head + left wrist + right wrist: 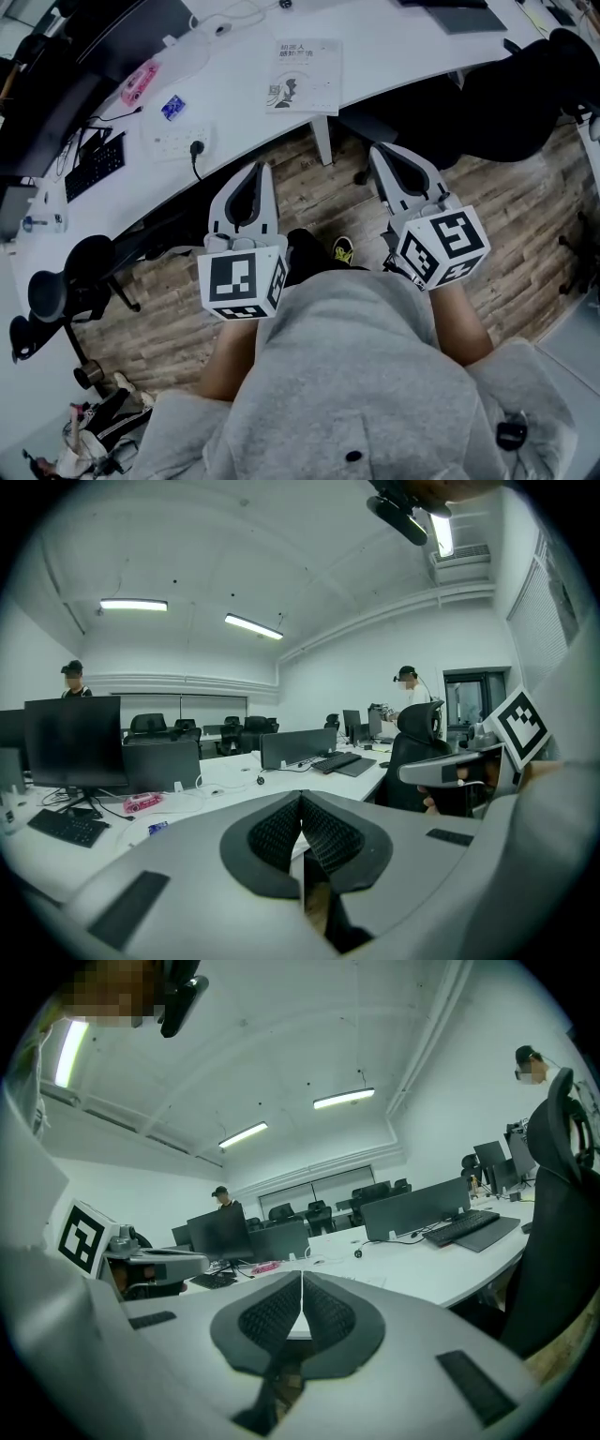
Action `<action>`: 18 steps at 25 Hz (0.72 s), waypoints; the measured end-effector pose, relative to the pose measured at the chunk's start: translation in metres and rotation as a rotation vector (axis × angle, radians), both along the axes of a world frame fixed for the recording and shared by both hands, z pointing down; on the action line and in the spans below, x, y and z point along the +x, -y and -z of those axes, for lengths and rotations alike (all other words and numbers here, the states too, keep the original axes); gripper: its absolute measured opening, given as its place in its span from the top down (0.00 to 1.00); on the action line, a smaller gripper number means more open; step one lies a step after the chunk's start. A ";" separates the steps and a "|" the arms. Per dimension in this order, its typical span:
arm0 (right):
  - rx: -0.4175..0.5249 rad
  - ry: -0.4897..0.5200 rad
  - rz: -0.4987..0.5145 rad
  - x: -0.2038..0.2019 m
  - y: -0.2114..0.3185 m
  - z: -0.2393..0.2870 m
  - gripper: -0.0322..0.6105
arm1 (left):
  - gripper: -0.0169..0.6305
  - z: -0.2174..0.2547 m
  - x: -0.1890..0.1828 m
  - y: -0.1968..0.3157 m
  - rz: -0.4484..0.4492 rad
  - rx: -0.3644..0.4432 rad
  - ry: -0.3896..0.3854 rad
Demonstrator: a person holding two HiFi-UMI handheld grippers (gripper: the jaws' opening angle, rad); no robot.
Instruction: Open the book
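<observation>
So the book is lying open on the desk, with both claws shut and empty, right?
No, the book is closed, cover up, as the head view shows. It does lie on the desk, and the left claw and right claw are shut and empty.

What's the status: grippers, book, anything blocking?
Both shut and empty: grey left gripper, grey right gripper, short of the curved white desk. Thin white book closed, flat on desk. Nothing on it.

A thin rectangular paperback book (305, 77) with a white cover, a dark printed title and a small grey drawing is seen closed. It is laid flat on the white desk (403, 52), near its front edge, at twelve o'clock in the head view.
</observation>
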State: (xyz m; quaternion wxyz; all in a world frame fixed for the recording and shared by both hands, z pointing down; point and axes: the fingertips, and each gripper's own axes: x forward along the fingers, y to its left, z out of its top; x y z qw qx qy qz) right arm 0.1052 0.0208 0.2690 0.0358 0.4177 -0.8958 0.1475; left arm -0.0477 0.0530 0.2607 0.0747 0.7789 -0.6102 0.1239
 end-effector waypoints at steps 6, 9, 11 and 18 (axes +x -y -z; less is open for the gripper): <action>0.003 -0.008 0.014 -0.006 -0.002 -0.001 0.91 | 0.96 -0.002 0.000 0.001 -0.008 0.001 -0.005; 0.001 -0.011 0.011 -0.008 0.001 -0.004 0.91 | 0.96 -0.005 -0.004 0.005 -0.007 0.002 -0.008; 0.001 -0.017 0.010 -0.011 0.005 -0.005 0.91 | 0.96 -0.007 -0.008 0.009 -0.005 0.002 -0.011; -0.013 -0.029 -0.008 -0.015 0.031 -0.009 0.91 | 0.96 -0.015 -0.018 0.035 -0.013 -0.014 -0.021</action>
